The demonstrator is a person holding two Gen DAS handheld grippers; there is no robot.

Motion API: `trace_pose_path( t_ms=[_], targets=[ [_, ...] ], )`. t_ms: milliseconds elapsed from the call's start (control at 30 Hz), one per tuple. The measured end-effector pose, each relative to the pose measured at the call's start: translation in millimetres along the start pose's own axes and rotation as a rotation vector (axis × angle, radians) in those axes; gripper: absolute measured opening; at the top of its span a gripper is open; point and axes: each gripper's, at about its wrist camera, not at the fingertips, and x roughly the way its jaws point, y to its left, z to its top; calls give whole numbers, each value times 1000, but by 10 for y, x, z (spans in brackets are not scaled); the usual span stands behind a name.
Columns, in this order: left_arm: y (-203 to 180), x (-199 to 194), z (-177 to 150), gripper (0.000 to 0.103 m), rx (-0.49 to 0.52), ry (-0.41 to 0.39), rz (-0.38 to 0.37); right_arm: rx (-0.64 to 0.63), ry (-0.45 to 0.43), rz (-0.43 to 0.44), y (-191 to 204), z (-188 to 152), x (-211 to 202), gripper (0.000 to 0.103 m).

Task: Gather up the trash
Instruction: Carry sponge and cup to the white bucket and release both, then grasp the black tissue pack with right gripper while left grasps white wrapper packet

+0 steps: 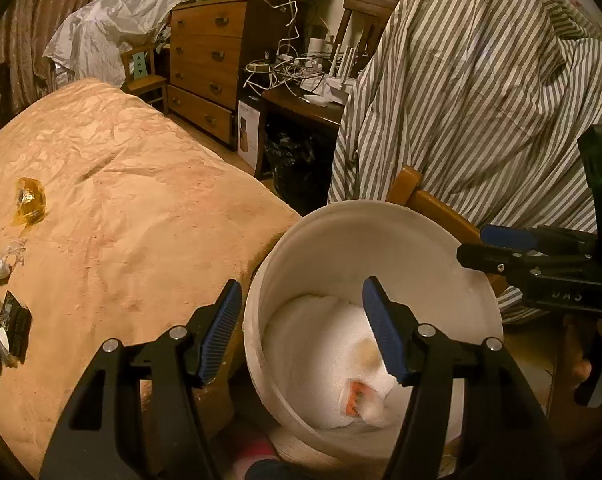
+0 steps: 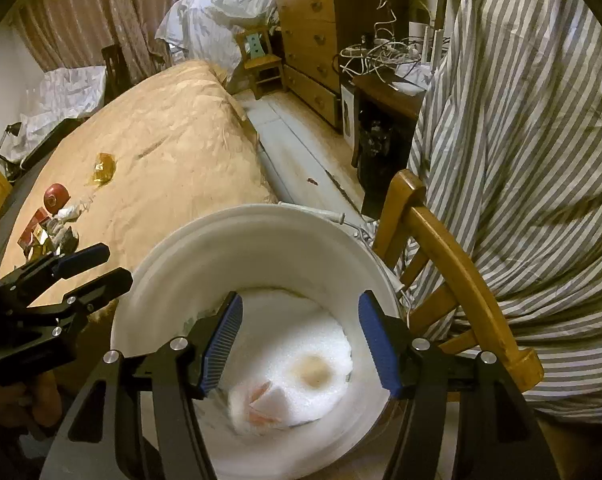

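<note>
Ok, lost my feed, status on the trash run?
Both claws, left and right, open and empty over the white bucket. Foam scrap inside. Wrappers remain on bed. Nothing blocking.

Left gripper [image 1: 301, 330] gaped over white bucket [image 1: 381, 232], lower centre; white foam [image 1: 325, 344] inside; amber wrapper [image 1: 29, 201] far left.

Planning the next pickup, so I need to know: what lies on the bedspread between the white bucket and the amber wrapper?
Nothing: in both wrist views the bedspread is bare between the white bucket and the amber wrapper. The other trash lies off to the left.
</note>
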Motion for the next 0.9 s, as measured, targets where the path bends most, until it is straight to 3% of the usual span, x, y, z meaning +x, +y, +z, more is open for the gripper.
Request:
trace_pose_path(
  t_ms=[167,267,433,500,700,833,900],
  targets=[
    [134,-107,-57,64,-14,-13,6,-5,-34,2,77,-20,-110,63],
    [325,-286,-128,67,-31,-39,28,-43,-104,10,297,-28,-301,64],
    [933,-714,-323,69,-100,-99,106,-137,-240,112,986,-61,-583,70],
    [1290,-906,-474,70,-146,-118,165,-174,-256,166,1283,-70,-576,72],
    [2397,-1381,-990,70,-231,-103,288,-322,-184,335,2421,-131,-175,75],
    [3090,-1709,-1250,70,-193,-62,351,-385,-94,411,3112,-246,197,75],
    [3438,-1874,-1355,76,-158,-39,386,-385,-59,451,3354,-310,344,76]
  ],
)
